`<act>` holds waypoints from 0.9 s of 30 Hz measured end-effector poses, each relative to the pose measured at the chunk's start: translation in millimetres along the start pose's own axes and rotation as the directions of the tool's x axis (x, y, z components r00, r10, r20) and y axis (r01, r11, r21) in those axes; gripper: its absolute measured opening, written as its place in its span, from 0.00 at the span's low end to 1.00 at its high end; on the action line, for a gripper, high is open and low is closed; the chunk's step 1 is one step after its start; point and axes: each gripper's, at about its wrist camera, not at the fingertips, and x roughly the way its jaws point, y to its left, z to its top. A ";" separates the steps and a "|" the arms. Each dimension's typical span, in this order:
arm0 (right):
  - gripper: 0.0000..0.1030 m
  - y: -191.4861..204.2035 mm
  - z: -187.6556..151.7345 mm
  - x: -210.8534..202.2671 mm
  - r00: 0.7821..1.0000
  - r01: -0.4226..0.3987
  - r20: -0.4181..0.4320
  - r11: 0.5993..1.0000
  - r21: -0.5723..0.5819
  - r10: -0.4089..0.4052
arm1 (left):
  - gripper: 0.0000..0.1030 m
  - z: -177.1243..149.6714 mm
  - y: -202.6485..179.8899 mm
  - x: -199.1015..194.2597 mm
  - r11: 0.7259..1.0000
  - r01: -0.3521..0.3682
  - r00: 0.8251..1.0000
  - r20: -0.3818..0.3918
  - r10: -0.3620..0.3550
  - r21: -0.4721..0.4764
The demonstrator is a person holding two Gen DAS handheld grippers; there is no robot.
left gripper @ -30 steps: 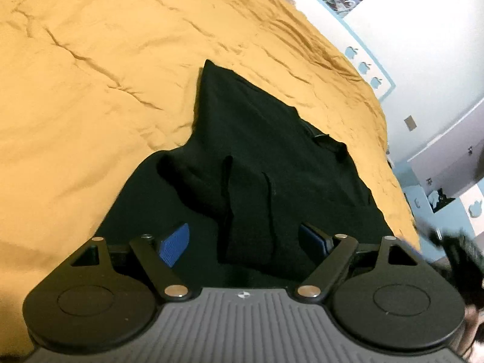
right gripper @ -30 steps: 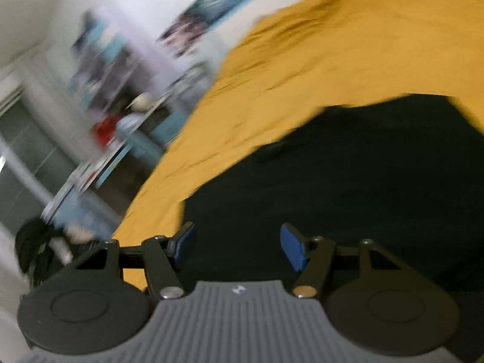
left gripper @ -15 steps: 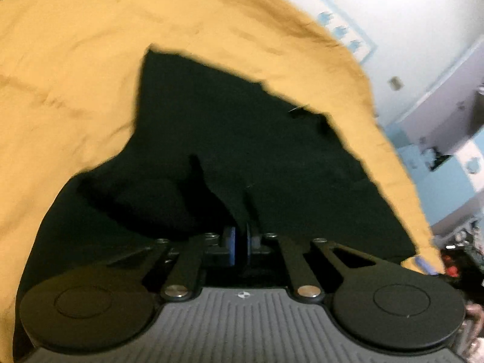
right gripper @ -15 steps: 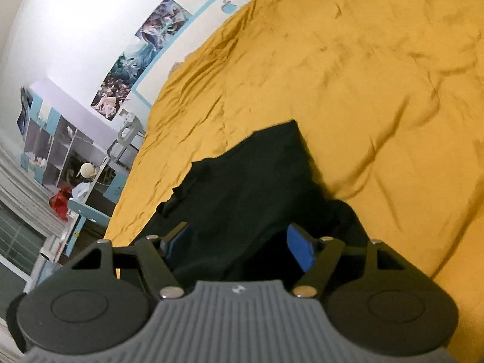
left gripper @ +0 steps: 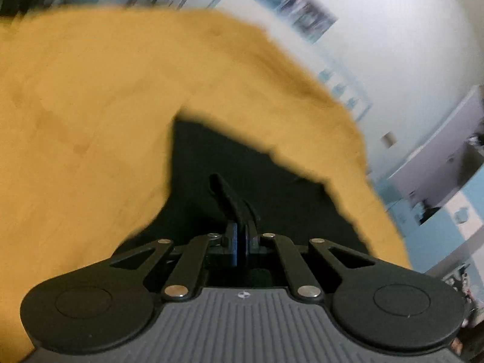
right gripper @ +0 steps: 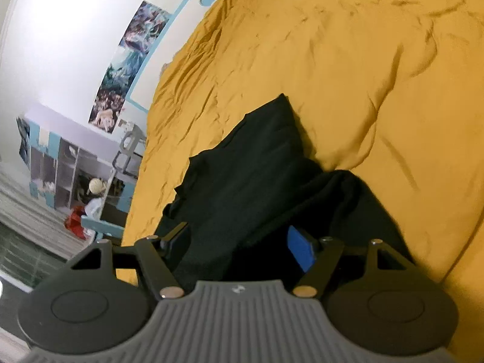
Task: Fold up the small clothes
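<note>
A black garment (left gripper: 242, 163) lies on a mustard-yellow bed cover (left gripper: 90, 121). My left gripper (left gripper: 240, 239) is shut on a fold of the black garment, which rises as a ridge (left gripper: 230, 199) from the pads. The left view is motion-blurred. In the right wrist view the same garment (right gripper: 257, 166) lies on the cover (right gripper: 363, 60), bunched near the camera. My right gripper (right gripper: 242, 242) is open, its blue pads (right gripper: 299, 246) on either side of the near fabric, gripping nothing.
The bed's edge (right gripper: 142, 181) drops off on the left of the right view, with shelves (right gripper: 60, 166) and a light-blue chair (right gripper: 99, 224) beyond. A white wall with posters (right gripper: 130, 60) stands behind the bed.
My left gripper closed on a fold of the black garment and is moving with it, blurring its view. My right gripper swung over the garment's near edge and stayed open.
</note>
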 end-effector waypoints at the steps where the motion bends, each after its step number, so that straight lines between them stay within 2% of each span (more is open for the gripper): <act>1: 0.66 -1.8 0.4 0.6 1.000 0.002 0.002 1.000 0.017 -0.002 | 0.04 -6.2 5.0 4.9 1.000 -0.023 0.999 -0.024 0.023 0.001; 5: 0.66 -12.9 4.4 7.2 1.000 0.026 0.010 0.995 0.101 -0.028 | 0.04 -16.6 13.1 12.9 0.997 -0.071 0.995 -0.065 0.071 0.013; 9: 0.62 -22.9 8.7 9.0 0.998 0.062 0.020 0.981 0.183 -0.067 | 0.06 -7.8 5.7 10.9 0.993 -0.104 0.990 -0.093 0.108 0.050; 11: 0.62 -24.6 8.5 6.0 0.997 0.070 -0.003 0.973 0.218 -0.071 | 0.08 0.6 -2.1 -0.3 0.988 -0.127 0.988 -0.078 0.134 0.084; 12: 0.63 -22.1 7.7 3.0 0.998 0.069 -0.014 0.976 0.206 -0.068 | 0.13 3.9 -7.2 -11.0 0.985 -0.145 0.987 -0.052 0.151 0.098; 13: 0.63 -18.8 6.5 -0.1 0.998 0.070 -0.020 0.982 0.175 -0.068 | 0.24 1.4 -9.8 -20.0 0.982 -0.156 0.987 -0.031 0.160 0.109; 14: 0.65 -13.0 4.1 -4.5 0.997 0.075 -0.018 0.989 0.124 -0.073 | 0.29 3.3 -15.0 -29.6 0.981 -0.153 0.988 -0.008 0.155 0.121; 16: 0.65 0.8 -0.9 -14.2 0.997 0.078 0.000 0.997 0.009 -0.078 | 0.43 5.2 -25.3 -39.2 0.985 -0.097 0.995 0.026 0.094 0.140; 18: 0.65 12.4 -1.7 -18.9 0.999 0.038 0.022 0.997 -0.072 -0.037 | 0.55 10.7 -39.4 -34.6 0.986 -0.030 0.999 0.018 0.027 0.166; 21: 0.66 29.1 9.4 -12.1 0.997 -0.042 0.056 0.988 -0.150 0.051 | 0.58 18.3 -50.2 -9.1 0.981 0.042 0.999 -0.007 -0.041 0.188; 23: 0.70 37.4 21.4 4.8 0.994 -0.074 0.064 0.981 -0.177 0.087 | 0.60 22.5 -50.1 17.2 0.983 0.058 0.998 -0.030 -0.054 0.174; 27: 0.70 34.5 51.8 62.1 0.992 -0.126 -0.008 0.982 -0.138 0.126 | 0.61 24.8 -39.0 70.3 0.992 0.011 0.994 -0.108 0.003 0.129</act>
